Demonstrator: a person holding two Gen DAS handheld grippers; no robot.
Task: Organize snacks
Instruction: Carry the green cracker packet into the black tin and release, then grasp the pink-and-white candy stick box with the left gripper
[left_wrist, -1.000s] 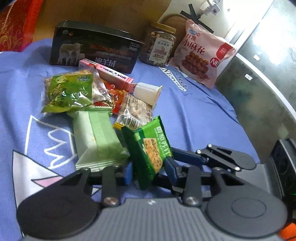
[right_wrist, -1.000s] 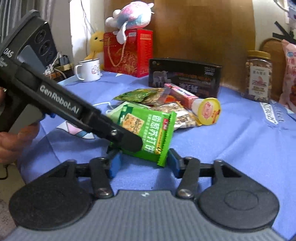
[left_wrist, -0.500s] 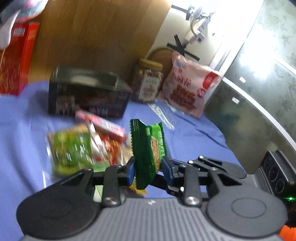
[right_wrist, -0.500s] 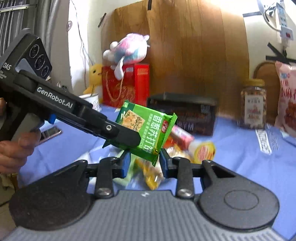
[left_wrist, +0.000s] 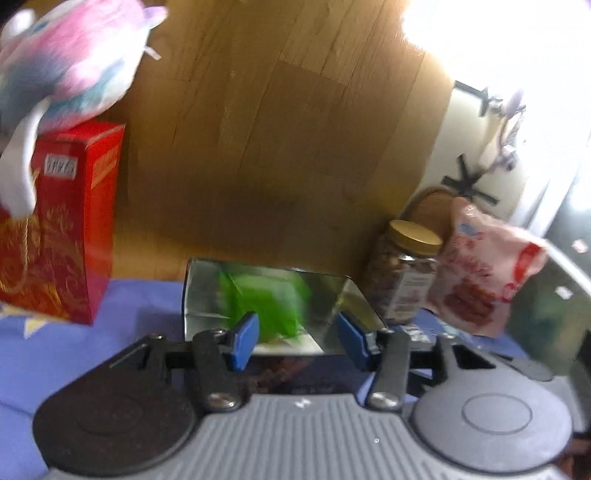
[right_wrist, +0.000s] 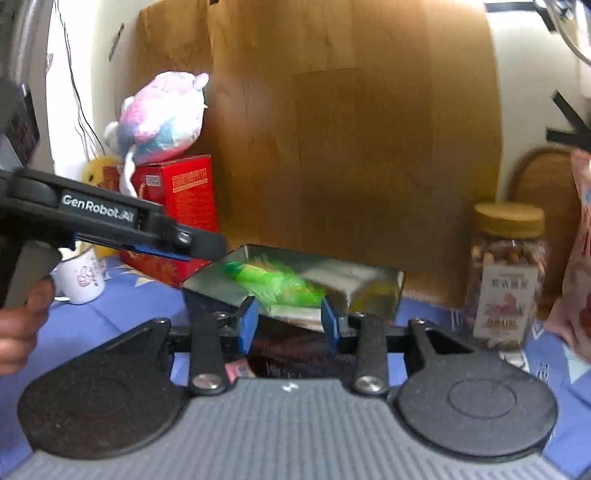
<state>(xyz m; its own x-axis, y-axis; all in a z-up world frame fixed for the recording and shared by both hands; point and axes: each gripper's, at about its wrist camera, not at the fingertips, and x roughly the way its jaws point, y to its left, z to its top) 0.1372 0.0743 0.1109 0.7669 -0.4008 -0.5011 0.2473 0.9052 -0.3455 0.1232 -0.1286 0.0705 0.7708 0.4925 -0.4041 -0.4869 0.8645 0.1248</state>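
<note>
Both tools apart, left tool (left_wrist: 293, 338) just opening; green packet (left_wrist: 264, 302) blurred over dark tin (right_wrist: 391, 284); jar (right_wrist: 508, 273) beside.

A plush toy (right_wrist: 162, 114) sits atop a red gift box (right_wrist: 184, 199) left of centre; a white mug (right_wrist: 79, 278) stands lower left.

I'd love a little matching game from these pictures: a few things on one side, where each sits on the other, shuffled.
Things:
1. green packet
2. plush toy
3. jar
4. white mug

Places:
A. on top of the red box
B. left of the red box, on the blue cloth
C. blurred, over the open black tin
D. right of the tin, beside the pink bag

Pairs: 1-C, 2-A, 3-D, 4-B
</note>
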